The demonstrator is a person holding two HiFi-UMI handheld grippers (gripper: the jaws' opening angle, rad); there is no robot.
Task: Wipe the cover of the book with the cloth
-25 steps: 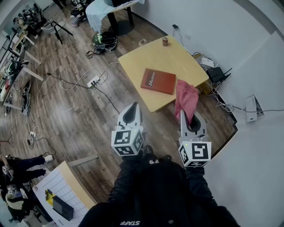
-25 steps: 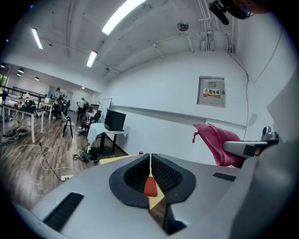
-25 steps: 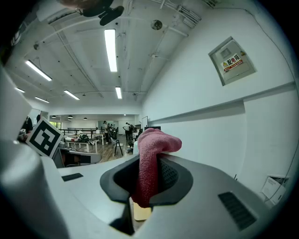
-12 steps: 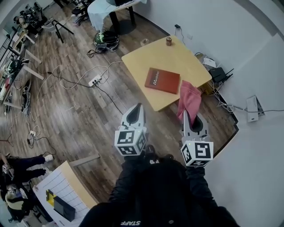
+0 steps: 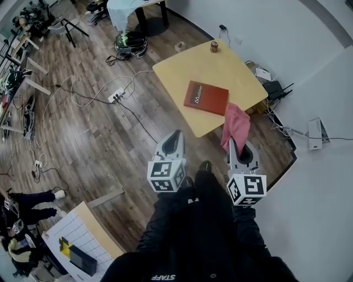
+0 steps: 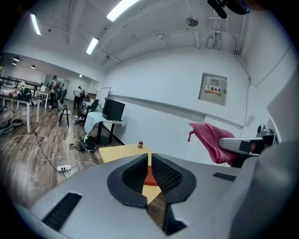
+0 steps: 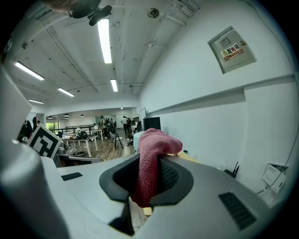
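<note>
A red-brown book point(image 5: 206, 97) lies flat on the small yellow table point(image 5: 220, 63), near its front edge. My right gripper point(image 5: 236, 144) hangs over the floor in front of the table's corner, shut on a pink cloth point(image 5: 235, 125) that stands up out of the jaws and droops; the right gripper view shows the cloth point(image 7: 149, 163) pinched between them. To its left my left gripper point(image 5: 175, 137) is shut and holds nothing. Through its narrow slit the left gripper view shows the book point(image 6: 150, 177) and the table point(image 6: 121, 151) ahead. Both grippers are short of the table.
A small can point(image 5: 214, 46) stands at the table's far corner. Cables and a power strip point(image 5: 116, 99) run across the wood floor to the left. A router point(image 5: 274, 90) and a white box point(image 5: 313, 134) sit by the wall. A cloth-draped table point(image 5: 124, 11) stands behind.
The person has stepped a little toward the table, a foot now showing between the grippers. Both grippers have shifted slightly right, with the cloth still held.
</note>
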